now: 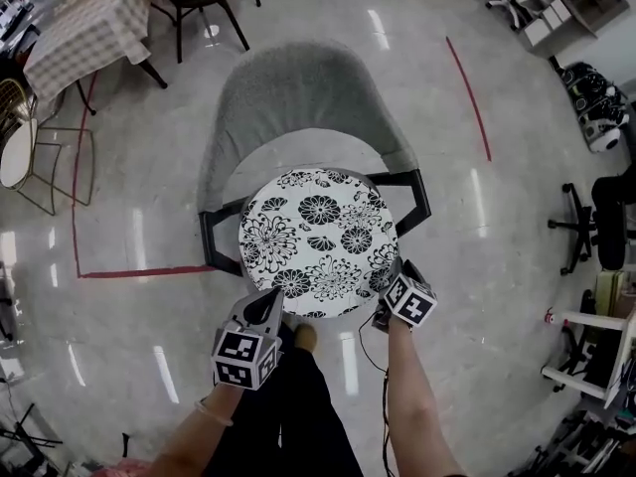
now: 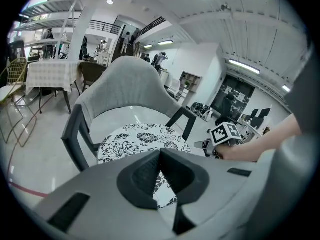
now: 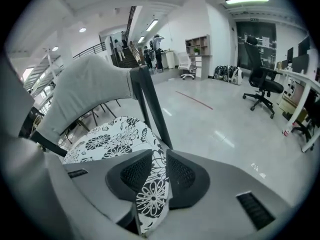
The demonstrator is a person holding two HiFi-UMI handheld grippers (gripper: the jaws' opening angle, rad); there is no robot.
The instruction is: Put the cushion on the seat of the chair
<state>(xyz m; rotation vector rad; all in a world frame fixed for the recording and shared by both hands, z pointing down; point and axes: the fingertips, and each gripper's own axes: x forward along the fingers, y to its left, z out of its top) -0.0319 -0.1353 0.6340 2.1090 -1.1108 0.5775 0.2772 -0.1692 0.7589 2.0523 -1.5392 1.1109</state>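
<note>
A round white cushion with black flowers (image 1: 318,241) lies on the seat of the grey armchair (image 1: 298,92), its near edge jutting past the seat's front. My right gripper (image 1: 390,296) is at the cushion's near right edge; in the right gripper view its jaws (image 3: 159,171) are shut on a fold of that cushion (image 3: 110,139), beside the chair's dark arm (image 3: 150,104). My left gripper (image 1: 270,301) is at the near left edge. Its jaws (image 2: 160,156) are shut with nothing between them, and the cushion (image 2: 135,139) shows just beyond.
A table with a checked cloth (image 1: 84,23) and a gold wire chair (image 1: 40,157) stand at the far left. Red tape lines (image 1: 467,92) mark the glossy floor. A black office chair (image 1: 596,217) and shelving are at the right. The person's legs and shoe (image 1: 303,338) are between the grippers.
</note>
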